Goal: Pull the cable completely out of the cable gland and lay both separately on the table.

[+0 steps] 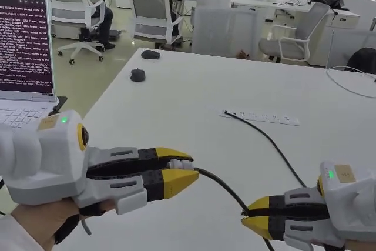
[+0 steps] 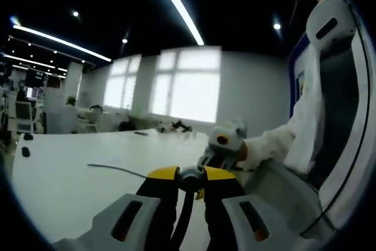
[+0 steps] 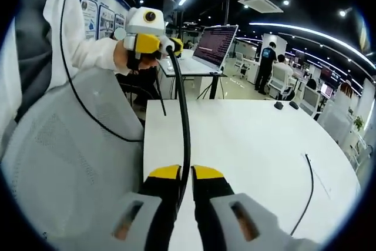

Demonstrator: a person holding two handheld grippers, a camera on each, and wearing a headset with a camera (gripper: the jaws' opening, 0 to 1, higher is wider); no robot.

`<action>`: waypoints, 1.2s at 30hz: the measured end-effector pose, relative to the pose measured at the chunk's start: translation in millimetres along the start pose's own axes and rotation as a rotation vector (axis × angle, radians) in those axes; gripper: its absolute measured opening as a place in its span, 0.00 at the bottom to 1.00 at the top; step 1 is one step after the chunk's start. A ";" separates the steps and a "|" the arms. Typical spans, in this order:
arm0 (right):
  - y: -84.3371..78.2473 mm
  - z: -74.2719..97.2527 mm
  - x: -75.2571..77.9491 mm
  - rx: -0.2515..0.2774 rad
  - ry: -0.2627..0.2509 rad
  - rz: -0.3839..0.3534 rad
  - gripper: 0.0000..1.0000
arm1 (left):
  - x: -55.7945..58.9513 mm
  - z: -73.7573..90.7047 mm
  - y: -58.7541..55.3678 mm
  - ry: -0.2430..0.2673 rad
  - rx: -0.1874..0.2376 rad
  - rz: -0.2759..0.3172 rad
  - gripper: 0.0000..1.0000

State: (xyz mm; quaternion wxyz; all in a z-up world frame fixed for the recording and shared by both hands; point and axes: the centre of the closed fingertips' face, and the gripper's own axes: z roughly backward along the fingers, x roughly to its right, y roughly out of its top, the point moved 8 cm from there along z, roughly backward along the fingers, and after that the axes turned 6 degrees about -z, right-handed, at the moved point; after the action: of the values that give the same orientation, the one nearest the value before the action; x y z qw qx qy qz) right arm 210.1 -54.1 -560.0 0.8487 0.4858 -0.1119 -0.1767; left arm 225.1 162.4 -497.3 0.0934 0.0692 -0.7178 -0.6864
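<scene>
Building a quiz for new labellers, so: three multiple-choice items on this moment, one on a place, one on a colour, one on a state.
1. Where is the cable gland? A. on the table B. between the jaws of the left gripper C. on the laptop
2. What colour is the cable? A. black B. red C. white
3. The right gripper is: A. wide open B. shut on the cable C. holding a mouse
Answers: B, yellow jaws pinch it; A, dark throughout; B, its jaws close around it.
</scene>
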 end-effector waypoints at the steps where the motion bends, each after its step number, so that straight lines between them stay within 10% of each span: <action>1: 5.2 0.7 0.3 0.021 -0.002 0.002 0.09 | -0.3 0.1 -0.1 0.002 -0.001 0.001 0.16; 13: 87.1 1.2 -17.7 0.286 0.099 0.043 0.16 | 2.4 -1.8 -0.9 -0.016 -0.004 0.010 0.16; 36: 85.2 -14.4 -23.9 0.292 0.126 0.048 0.03 | 3.7 -2.1 -1.3 -0.027 -0.004 0.025 0.16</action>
State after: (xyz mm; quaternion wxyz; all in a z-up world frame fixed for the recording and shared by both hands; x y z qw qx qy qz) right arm 209.7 6.7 -494.1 0.7785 0.6111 -0.0945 -0.1075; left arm 221.9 159.4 -498.3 0.0924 0.0505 -0.7186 -0.6875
